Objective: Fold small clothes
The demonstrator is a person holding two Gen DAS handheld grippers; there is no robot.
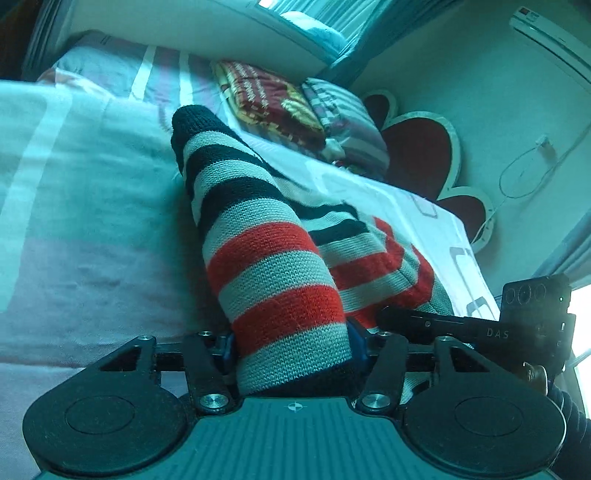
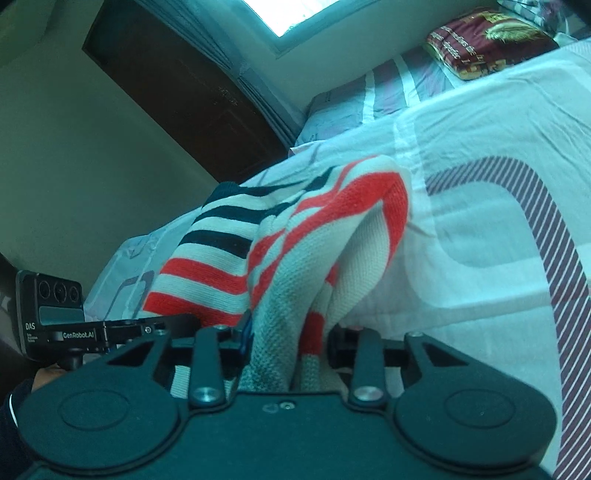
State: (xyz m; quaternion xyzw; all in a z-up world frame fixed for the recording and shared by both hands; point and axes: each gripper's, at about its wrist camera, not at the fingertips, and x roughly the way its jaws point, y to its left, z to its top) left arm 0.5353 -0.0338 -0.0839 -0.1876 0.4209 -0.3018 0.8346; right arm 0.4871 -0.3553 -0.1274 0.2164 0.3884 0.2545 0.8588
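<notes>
Sweater (image 1: 273, 280) seemingly in both tools

A home bedroom: a bed (image 1: 92, 229) with a patterned sheet, folded blankets (image 1: 269, 99) and a pillow (image 1: 347, 122) at its head, a curtained window (image 2: 295, 14), a dark door (image 2: 177, 88).

You have one knit garment (image 1: 273, 280) in play: a striped sweater in pale grey-white bands alternating with red near you and black farther off. Its sleeve (image 1: 236, 192) runs away from your left side as a rounded tube, ending in a solid black cuff (image 1: 192, 122) over the bed sheet (image 1: 92, 206). From your right side the body (image 2: 306, 243) bunches in loose upright folds, the pale inner face showing, lifted partly off the sheet.
</notes>
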